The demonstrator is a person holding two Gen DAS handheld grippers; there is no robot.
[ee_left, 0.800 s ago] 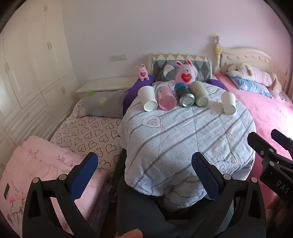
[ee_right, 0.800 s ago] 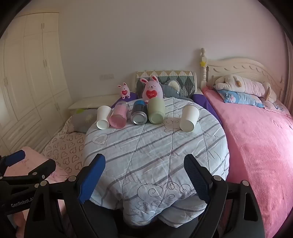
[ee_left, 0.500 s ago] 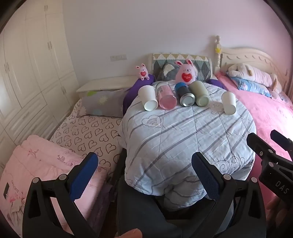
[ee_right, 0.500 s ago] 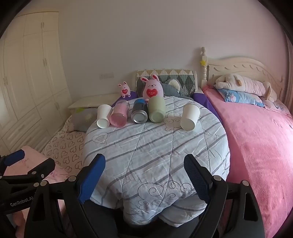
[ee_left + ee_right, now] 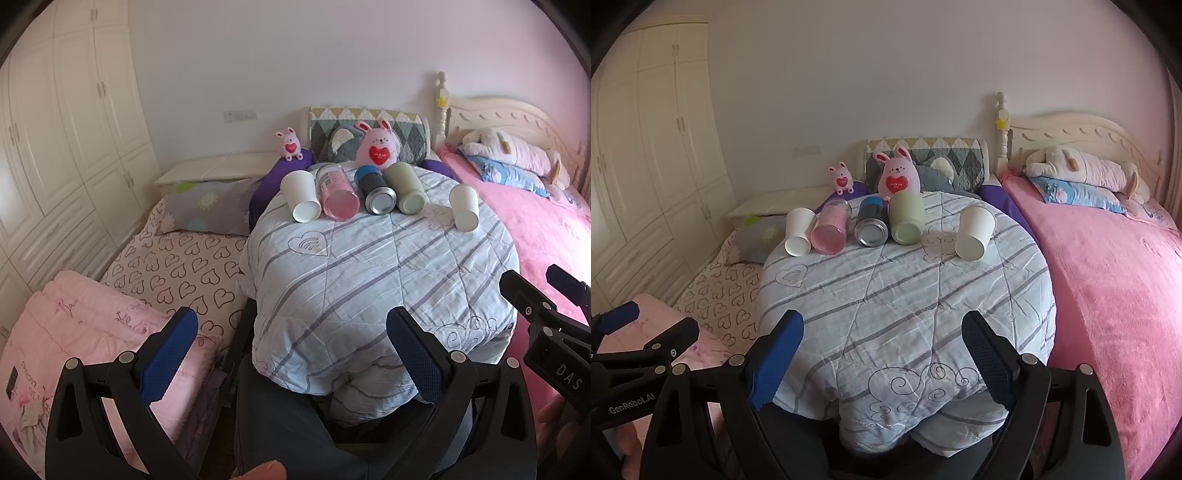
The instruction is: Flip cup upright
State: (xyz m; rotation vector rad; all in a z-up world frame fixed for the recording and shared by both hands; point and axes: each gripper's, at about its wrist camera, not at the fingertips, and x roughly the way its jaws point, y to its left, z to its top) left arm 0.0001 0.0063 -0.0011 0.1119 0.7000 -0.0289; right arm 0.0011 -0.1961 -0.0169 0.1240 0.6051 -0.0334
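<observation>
1. Left gripper (image 5: 291, 350): blue-padded jaws spread wide, nothing between them; it hangs at the near edge of the round surface under the striped pale-blue quilt (image 5: 369, 266).
2. Right gripper (image 5: 882, 350): blue-padded jaws likewise spread and empty; also at the near edge, beside the left unit.
3. Candidate cups: five vessels lie on their sides at the far edge of the quilt, well ahead of both grippers; their closed bases face the grippers.
4. Group of four, ahead and left of the right gripper, side by side: white paper cup (image 5: 798, 233); clear plastic tumbler with pink fill (image 5: 831, 230); dark metal can-shaped cup with blue end (image 5: 872, 226); pale green cylindrical cup (image 5: 907, 218).
5. Lone white paper cup (image 5: 974, 233): apart from the group; ahead and slightly right of the right gripper; far right of the left gripper's centreline (image 5: 464, 206).
6. Long axis: every vessel points roughly away from the grippers, mouth at the far end; the lone cup tilts slightly.
7. Judgement: the right gripper is nearer the lone cup, the left gripper nearer the paper cup at the group's left end; the task line does not say which cup is meant.
8. Judgement: the approach is not yet begun; a grasp across the body needs jaws set across the long axis.
</observation>
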